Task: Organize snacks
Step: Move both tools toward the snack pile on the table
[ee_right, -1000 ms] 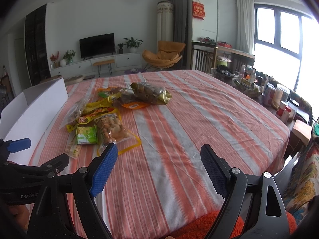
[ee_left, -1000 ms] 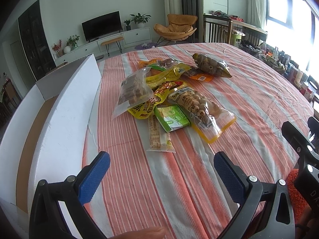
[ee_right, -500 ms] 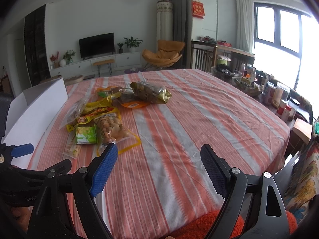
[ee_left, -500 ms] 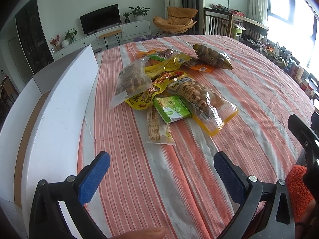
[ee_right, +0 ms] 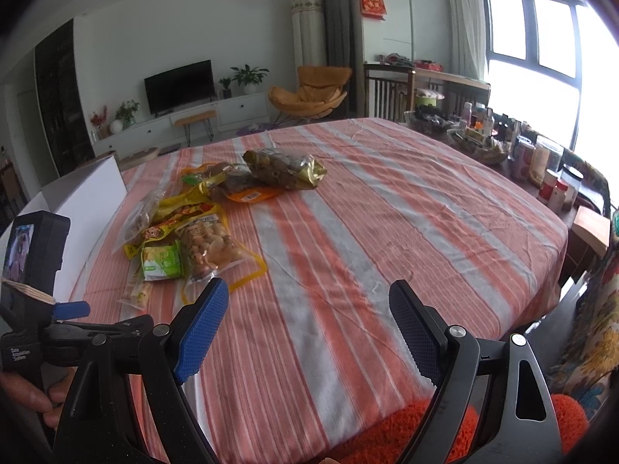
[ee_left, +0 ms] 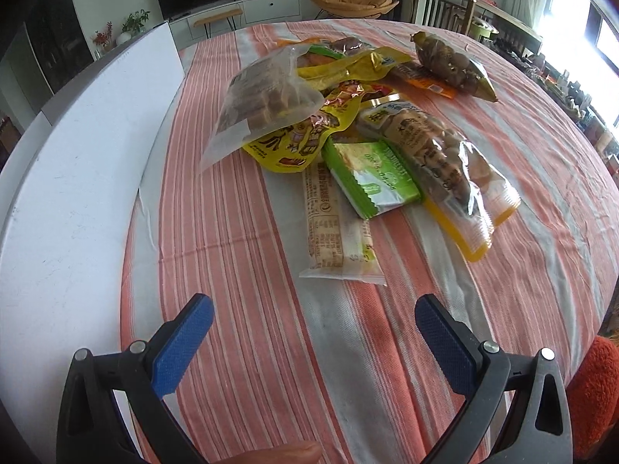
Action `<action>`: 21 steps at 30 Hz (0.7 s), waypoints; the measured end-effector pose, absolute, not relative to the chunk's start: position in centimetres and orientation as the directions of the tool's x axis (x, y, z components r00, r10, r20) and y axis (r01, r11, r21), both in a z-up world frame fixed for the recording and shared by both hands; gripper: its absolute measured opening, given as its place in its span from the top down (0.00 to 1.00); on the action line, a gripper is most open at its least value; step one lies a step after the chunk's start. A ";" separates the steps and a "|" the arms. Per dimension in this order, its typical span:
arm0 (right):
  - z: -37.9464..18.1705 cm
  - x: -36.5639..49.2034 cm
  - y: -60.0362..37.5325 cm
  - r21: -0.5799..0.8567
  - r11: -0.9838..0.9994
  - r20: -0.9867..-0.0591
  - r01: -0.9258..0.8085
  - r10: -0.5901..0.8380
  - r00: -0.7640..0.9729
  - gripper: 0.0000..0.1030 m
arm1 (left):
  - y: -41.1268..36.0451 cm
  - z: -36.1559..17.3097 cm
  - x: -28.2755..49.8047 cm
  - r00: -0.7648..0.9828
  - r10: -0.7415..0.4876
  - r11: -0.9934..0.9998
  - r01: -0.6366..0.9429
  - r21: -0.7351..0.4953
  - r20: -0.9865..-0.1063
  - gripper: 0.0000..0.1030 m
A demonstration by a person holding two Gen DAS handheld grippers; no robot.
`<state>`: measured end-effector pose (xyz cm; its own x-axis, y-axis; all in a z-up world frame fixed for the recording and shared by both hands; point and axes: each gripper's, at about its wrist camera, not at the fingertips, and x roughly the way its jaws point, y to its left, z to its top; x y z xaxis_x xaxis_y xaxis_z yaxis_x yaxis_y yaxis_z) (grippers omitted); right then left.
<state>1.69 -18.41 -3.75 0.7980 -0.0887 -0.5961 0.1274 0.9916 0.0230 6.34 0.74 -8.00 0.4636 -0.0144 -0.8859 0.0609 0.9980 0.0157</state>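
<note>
Hovering over striped cloth (ee_left: 232, 232), left gripper (ee_left: 313, 321) and right gripper (ee_right: 309, 309) gape empty near snacks (ee_left: 348, 147).

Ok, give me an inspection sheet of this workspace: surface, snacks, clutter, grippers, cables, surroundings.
Surface: striped tablecloth, wrinkled, mostly bare on the window side.
Job's things: snack pile overlapping; green packet lies on the long wafer packet; white box beside the pile.
Clutter: bottles and jars off the table's window side.
Grippers: left gripper open, empty, facing the wafer packet; right gripper open, empty.
Cables: nothing seen.
Surroundings: television, orange chair.
</note>
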 end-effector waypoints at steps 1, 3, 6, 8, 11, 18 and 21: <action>-3.8 1.6 -18.4 0.025 0.991 -0.599 0.128 -0.087 0.796 0.15 | 0.7 -8.2 6.4 0.462 -0.012 0.998 0.061 0.018 -0.887 0.00; -3.9 1.7 -18.4 0.029 0.991 -0.604 0.127 -0.084 0.792 0.15 | 0.7 -8.6 6.6 0.452 -0.009 0.998 0.061 0.022 -0.892 0.00; -3.9 1.8 -18.4 0.033 0.992 -0.613 0.125 -0.079 0.786 0.15 | 0.9 -8.8 6.9 0.451 -0.023 0.998 0.058 0.004 -0.892 0.00; -3.9 2.1 -18.8 0.040 0.991 -0.622 0.126 -0.074 0.780 0.15 | 1.0 -8.9 7.1 0.449 -0.029 0.998 0.057 -0.004 -0.893 0.00; -4.0 2.5 -19.1 0.052 0.990 -0.636 0.129 -0.066 0.769 0.15 | 1.1 -9.0 7.1 0.455 -0.032 0.998 0.056 -0.007 -0.890 0.00; -4.5 3.4 -20.8 0.169 0.980 -0.667 0.104 0.036 0.744 0.15 | 1.0 -9.0 6.5 0.478 -0.027 0.999 0.047 -0.006 -0.878 0.00; -4.8 4.7 -22.2 0.258 0.959 -0.686 0.121 0.093 0.722 0.15 | 1.1 -9.0 6.1 0.494 -0.030 0.999 0.054 -0.003 -0.869 0.00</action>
